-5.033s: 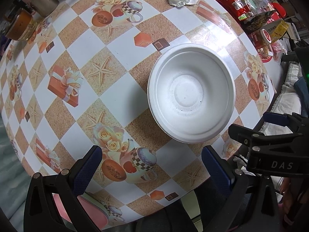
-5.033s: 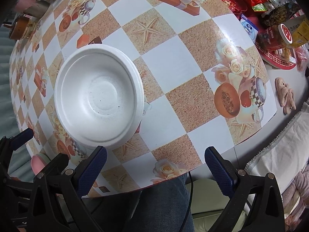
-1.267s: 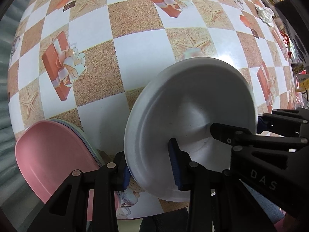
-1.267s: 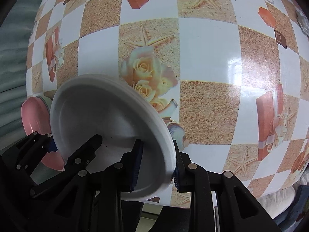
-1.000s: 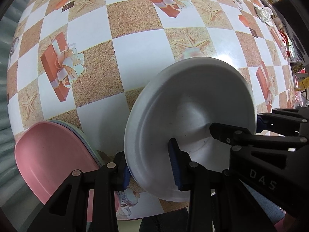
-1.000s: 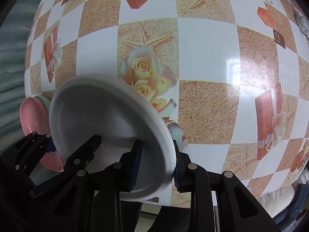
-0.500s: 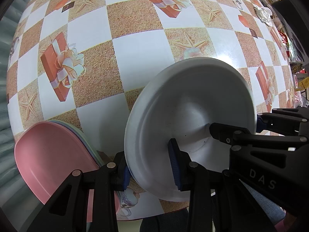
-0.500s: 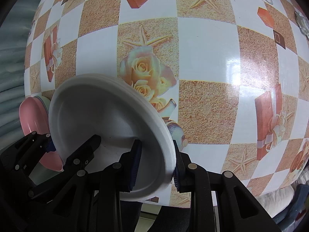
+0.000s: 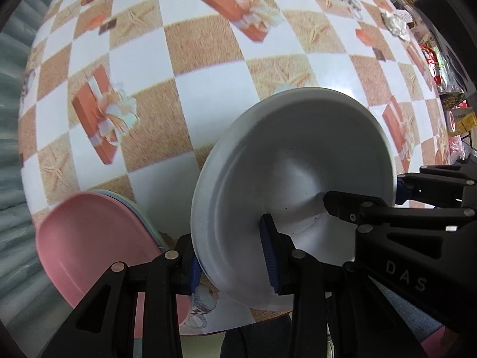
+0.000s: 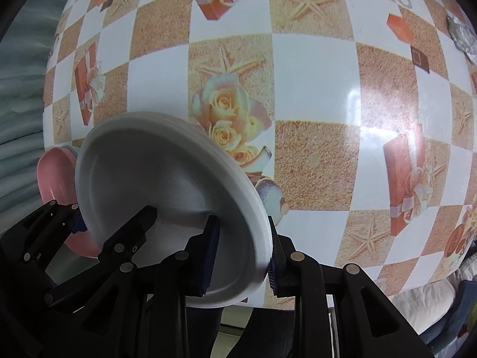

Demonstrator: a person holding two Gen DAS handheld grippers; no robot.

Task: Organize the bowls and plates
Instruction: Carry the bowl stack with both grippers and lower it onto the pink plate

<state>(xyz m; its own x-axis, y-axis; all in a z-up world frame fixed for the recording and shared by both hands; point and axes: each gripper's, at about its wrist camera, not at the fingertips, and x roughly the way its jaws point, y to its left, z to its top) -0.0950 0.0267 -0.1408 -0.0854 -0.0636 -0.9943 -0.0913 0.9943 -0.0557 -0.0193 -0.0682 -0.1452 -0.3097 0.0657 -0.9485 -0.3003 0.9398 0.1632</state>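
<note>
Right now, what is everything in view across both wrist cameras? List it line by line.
white bowl: one, white, held tilted above the table's near edge, gripped on opposite rims by both tools.
pink plate: one, pink, top of a stack at the table's near left corner; paler plates show under it, number unclear.
tablecloth: one, white and tan checks with gift boxes, roses and starfish, covering the table.
crumpled wrapper: one, whitish, far right of the table.
packets and boxes: several, mostly red and yellow, far right edge; too small to count.
left tool: black with blue pads, shut on the bowl's left rim.
right tool: black with blue pads, shut on the bowl's right rim.
</note>
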